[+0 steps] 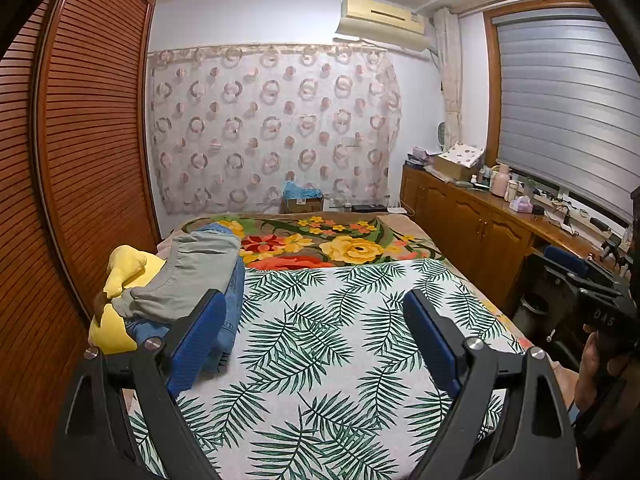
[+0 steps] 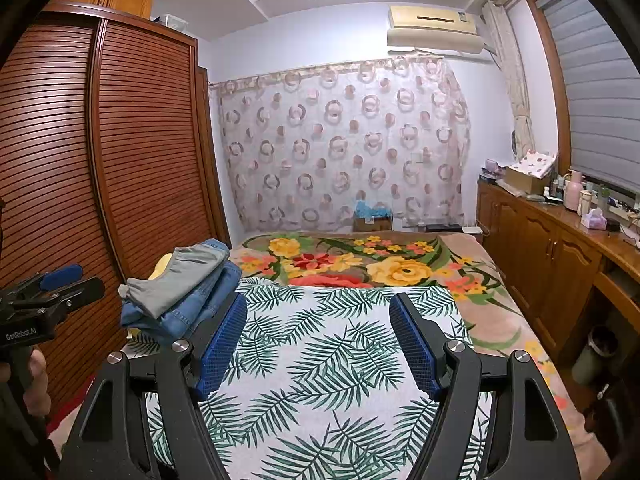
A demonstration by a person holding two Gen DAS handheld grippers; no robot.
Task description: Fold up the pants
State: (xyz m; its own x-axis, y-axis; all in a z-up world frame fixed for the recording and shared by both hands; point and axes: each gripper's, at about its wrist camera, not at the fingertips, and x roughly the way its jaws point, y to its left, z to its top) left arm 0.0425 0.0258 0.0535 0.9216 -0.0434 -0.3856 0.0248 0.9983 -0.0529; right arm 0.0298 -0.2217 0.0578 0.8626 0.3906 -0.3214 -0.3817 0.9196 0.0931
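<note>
A stack of folded clothes lies at the bed's left edge: grey pants on top of blue jeans, also in the right wrist view with the grey pants above the jeans. My left gripper is open and empty above the leaf-print sheet, just right of the stack. My right gripper is open and empty over the same sheet. Each gripper shows at the edge of the other's view: the right and the left.
A yellow cushion lies under and behind the stack. A floral blanket covers the far half of the bed. A louvred wardrobe stands close on the left, a wooden cabinet with clutter on the right.
</note>
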